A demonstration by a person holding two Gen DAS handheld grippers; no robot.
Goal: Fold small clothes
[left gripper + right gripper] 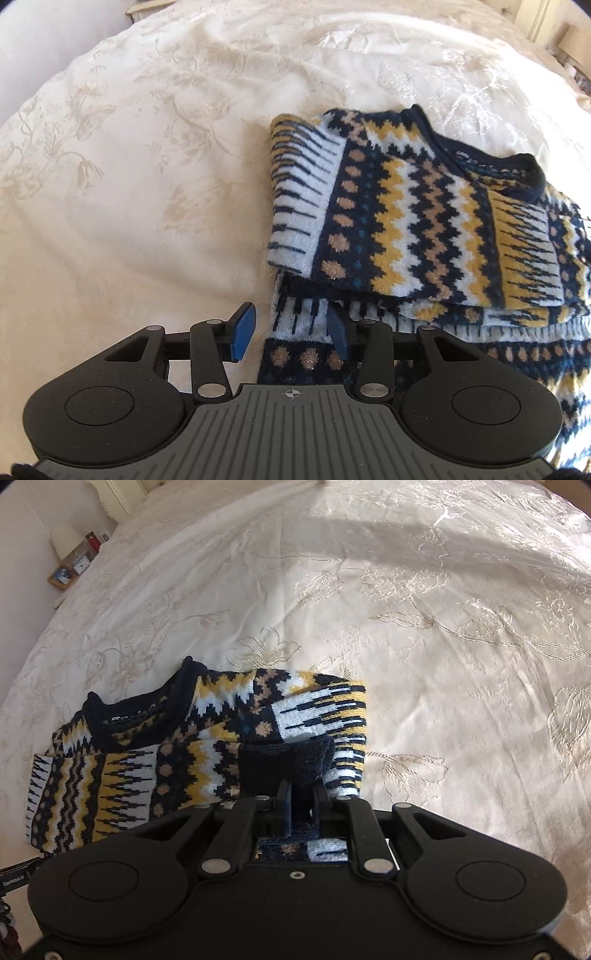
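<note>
My left gripper [291,334] had its two blue pads [243,330] spread apart, nothing pinched: one pad sat over bare bedspread, the other over the edge of the patterned sweater [399,221], whose lower left corner lay between them at the bottom centre of the left wrist view. I held the tool low and pointing forward across the bed, roughly level with the knit.

My right gripper [301,805] was different: its fingers stood close together with a dark navy band of the sweater [147,760] running into the narrow gap. They appeared clamped on that fold, though shadow hid the contact itself. More knit showed through the opening in the tool body, just below the fingers.

The left view gave me the sweater from its other side, filling the right half of the frame, an upper layer folded over a lower one, with the navy collar at the right. The right view showed the same garment at lower left, collar toward the upper left, a striped cuff folded across its top.

Only the right view caught the room: a bedside table [61,576] in the upper left corner with a lamp [66,541], a small clock [80,565] and a framed picture.

Beneath everything lay a cream bedspread [129,166] with embroidered flowers, creased and sunlit.
</note>
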